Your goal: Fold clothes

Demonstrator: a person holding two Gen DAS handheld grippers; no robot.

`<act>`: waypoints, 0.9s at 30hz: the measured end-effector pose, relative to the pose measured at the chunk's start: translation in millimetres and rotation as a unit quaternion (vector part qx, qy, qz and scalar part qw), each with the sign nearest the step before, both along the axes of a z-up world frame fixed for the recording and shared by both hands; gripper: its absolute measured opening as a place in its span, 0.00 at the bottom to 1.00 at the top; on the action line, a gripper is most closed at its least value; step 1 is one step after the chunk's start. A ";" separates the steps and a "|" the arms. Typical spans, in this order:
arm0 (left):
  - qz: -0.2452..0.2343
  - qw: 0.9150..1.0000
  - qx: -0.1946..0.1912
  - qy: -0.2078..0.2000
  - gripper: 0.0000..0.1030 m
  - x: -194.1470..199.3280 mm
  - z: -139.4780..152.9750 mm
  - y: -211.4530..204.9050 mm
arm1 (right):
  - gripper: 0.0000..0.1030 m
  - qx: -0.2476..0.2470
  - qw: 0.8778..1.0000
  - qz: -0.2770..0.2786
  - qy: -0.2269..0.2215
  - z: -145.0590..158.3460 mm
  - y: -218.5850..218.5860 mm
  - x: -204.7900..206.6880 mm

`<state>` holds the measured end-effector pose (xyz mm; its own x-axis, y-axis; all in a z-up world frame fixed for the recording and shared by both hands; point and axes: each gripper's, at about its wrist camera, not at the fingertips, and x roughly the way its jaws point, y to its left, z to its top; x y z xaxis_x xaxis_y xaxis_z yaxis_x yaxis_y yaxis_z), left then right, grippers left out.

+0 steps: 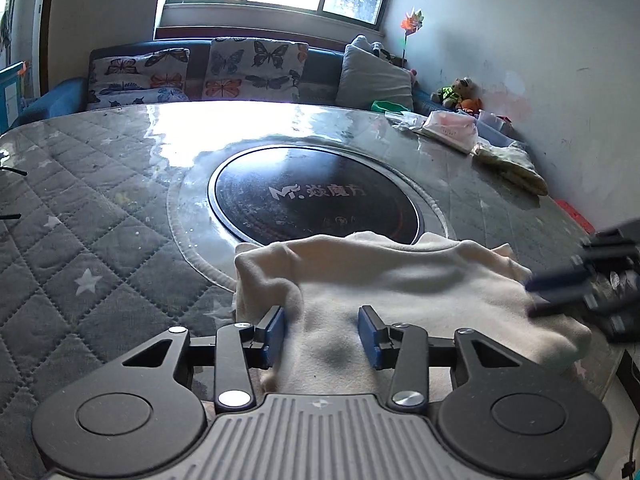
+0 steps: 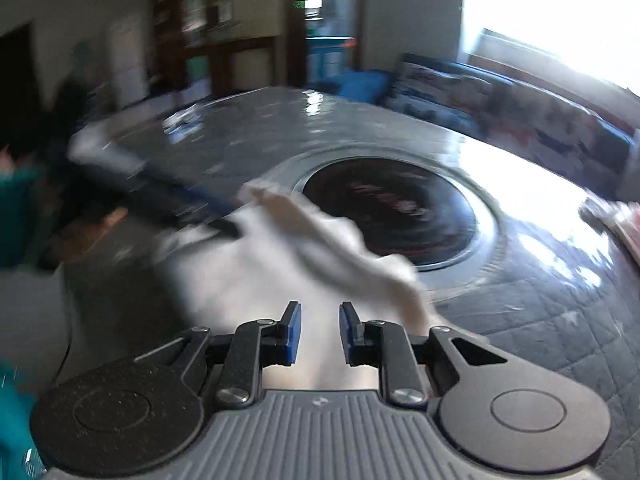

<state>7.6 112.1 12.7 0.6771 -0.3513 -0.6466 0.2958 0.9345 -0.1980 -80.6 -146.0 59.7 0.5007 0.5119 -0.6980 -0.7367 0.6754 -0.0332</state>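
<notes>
Two grippers over one cream garment (image 1: 400, 280), lying low centre beside the table's (image 1: 80, 200) dark round hob! Left gripper (image 1: 322, 334) spread, right gripper (image 2: 320, 334) narrowly parted, neither pinching. Soft, light, floppy fleece; best taken by hem corners.

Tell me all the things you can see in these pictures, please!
cloth: one, cream, on the table's near edge, between both grippers' fingers
table: one, grey quilted cover with white stars under a shiny clear sheet
round burner plate: one, black with white writing, set in the table's middle
butterfly cushions: two, white with orange and black butterflies, on the blue sofa behind the table
grey cushion: one, on the sofa's right end
pinwheel: one, orange and green, by the window corner
stuffed toy: one, brown with green, by the right wall
folded clothes: small pile, pale, table's far right
left gripper: black, blue pads, cloth between them
right gripper: black, blue pads, over the cloth
</notes>
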 end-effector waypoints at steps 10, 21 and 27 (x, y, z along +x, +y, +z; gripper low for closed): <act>-0.002 1.000 0.017 -0.007 0.46 -0.5 2.8 -3.1 | 0.18 -0.005 0.999 -0.032 0.042 -7.2 -33.0 -13.7; -0.041 0.998 0.011 -0.045 0.50 -19.5 23.6 -32.2 | 0.18 0.068 0.984 -0.146 0.073 -13.3 -75.0 13.5; -0.072 0.997 0.016 -0.038 0.52 -23.7 16.5 -50.9 | 0.17 0.099 0.975 -0.175 0.096 -33.5 -72.8 21.7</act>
<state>-16.1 61.2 29.2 0.6683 -0.4285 -0.6081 0.4403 0.8867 -0.1409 -58.9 -218.8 26.1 0.5384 0.4679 -0.7009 -0.4393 0.8656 0.2404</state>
